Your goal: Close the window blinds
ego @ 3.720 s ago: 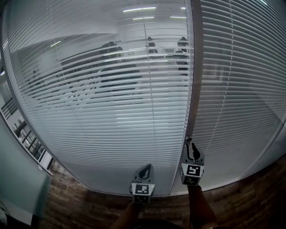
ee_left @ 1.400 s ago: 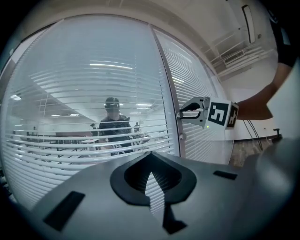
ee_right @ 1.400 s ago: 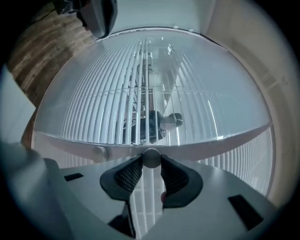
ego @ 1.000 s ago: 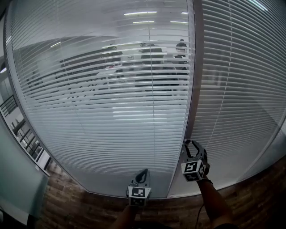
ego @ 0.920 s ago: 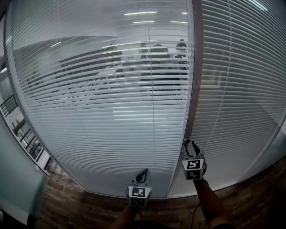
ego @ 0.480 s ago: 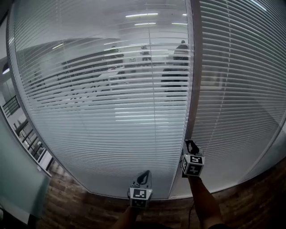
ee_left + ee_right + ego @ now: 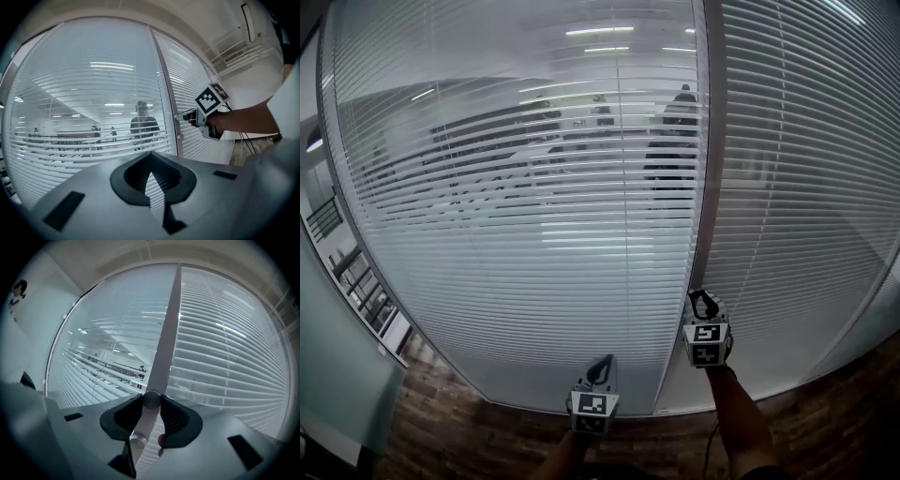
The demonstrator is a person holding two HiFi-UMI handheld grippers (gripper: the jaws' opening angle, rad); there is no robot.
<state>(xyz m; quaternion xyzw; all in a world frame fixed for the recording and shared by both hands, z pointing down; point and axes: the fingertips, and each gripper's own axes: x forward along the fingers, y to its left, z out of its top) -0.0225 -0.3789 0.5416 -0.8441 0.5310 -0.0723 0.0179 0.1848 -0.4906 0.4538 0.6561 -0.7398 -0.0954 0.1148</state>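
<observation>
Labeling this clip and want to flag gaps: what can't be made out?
Head view: knob hidden behind right tool, whose jaws have just been closing onto it.
Head view: people beyond the blinds are small and half screened by them.
Left gripper view: the left tool covers the lower blinds.

Matt blind slats (image 7: 534, 281), smooth satiny knob (image 7: 151, 400), rough-looking floor (image 7: 469, 427)

Cool, even, bright light, ceiling strips (image 7: 595, 31) glaring at 12 o'clock through blinds (image 7: 534, 262), heavy fisheye bending edges, close foreground soft.
</observation>
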